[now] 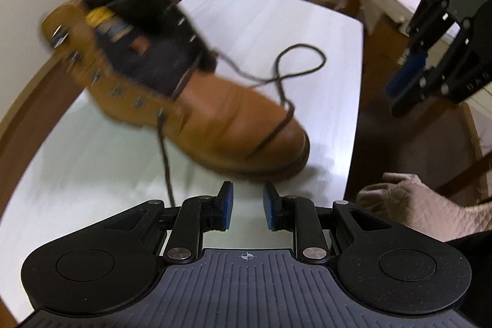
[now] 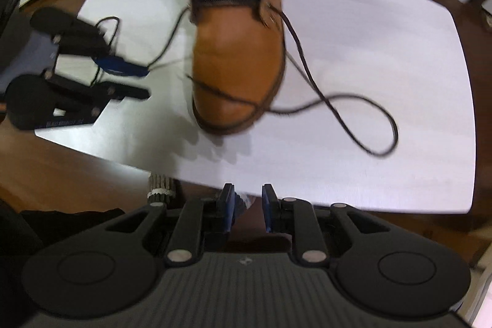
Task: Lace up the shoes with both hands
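Standing on the white rectangular tabletop (image 2: 384, 29), the tan leather lace-up work boot (image 1: 221, 116) has its toe turned toward the person, which puts the open tongue and the metal eyelets (image 1: 138, 102) within reach of both tools. Its dark brown round shoelace (image 1: 303, 63) is threaded only at the lowest eyelets. One end trails across the toe cap and loops loosely on the tabletop at the person's right; the other hangs down the boot's other side toward the near edge. Upper eyelets look bare, so lacing is at an early stage, by my read.

The left gripper (image 1: 247, 206) hovers just short of the toe, fingers parted with only tabletop showing between the blue pads (image 1: 227, 205) — holding nothing. The lace end on its side runs close by its left finger, likely the next thing to take.

The right gripper (image 2: 247, 208) points down over the near tabletop edge, fingers apart, nothing clamped. In the left wrist view it hangs well apart from the boot at the right. The loose loop lies on its side, so that end looks like its job.

Both views are motion-blurred; eyelet count is unclear. A quilted beige cloth (image 1: 421, 205) sits at the near corner.
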